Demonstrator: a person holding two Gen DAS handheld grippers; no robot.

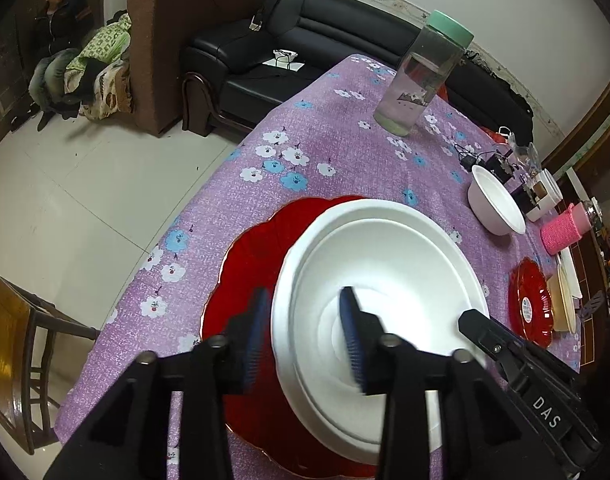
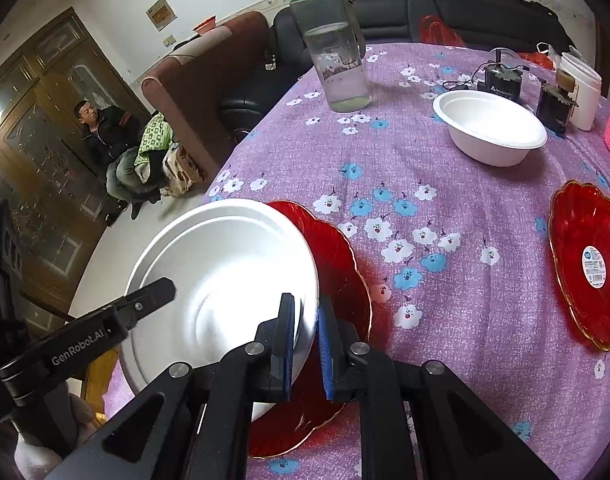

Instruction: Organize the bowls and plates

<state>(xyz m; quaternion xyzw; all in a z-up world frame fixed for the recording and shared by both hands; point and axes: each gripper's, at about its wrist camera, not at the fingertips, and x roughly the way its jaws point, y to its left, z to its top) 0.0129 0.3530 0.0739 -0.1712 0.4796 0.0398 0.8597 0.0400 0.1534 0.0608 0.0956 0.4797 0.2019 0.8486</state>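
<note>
While both grippers sit over the same white plate (image 1: 385, 280), it's worth sizing up how this thing will behave. Going left to right in the left wrist view: the red plate (image 1: 249, 280) lies on the purple flowered tablecloth (image 1: 305, 140) at lower centre, and the white plate is on top of it, shifted toward the right so a red crescent shows on the left. The left gripper (image 1: 305, 332) straddles the white plate's left rim, one pad (image 1: 257, 328) outside and one over the well, with a clear gap, so I'd call it spread and not gripping anything. Further right there's a white bowl (image 1: 495, 204) and a second red plate (image 1: 531, 304) near the frame's right edge.

In the right wrist view the white plate (image 2: 225, 272) fills the lower left, and the right gripper (image 2: 306, 348) has its pads nearly together with the plate's right rim running between them. Looks pinched on the rim, though I can't swear how firm the contact is. The bowl (image 2: 491, 128) is upper right, the other red plate (image 2: 589, 264) far right.

My guess: the white plate and bowl look like moulded pulp or foam disposables, so very light, a bit flexy, easy to crush or crease at the edge. Rim is the only sensible place to grab. The red ones look like glossy glass or hard plastic, so slippery, stiffer, probably chippable.
</note>
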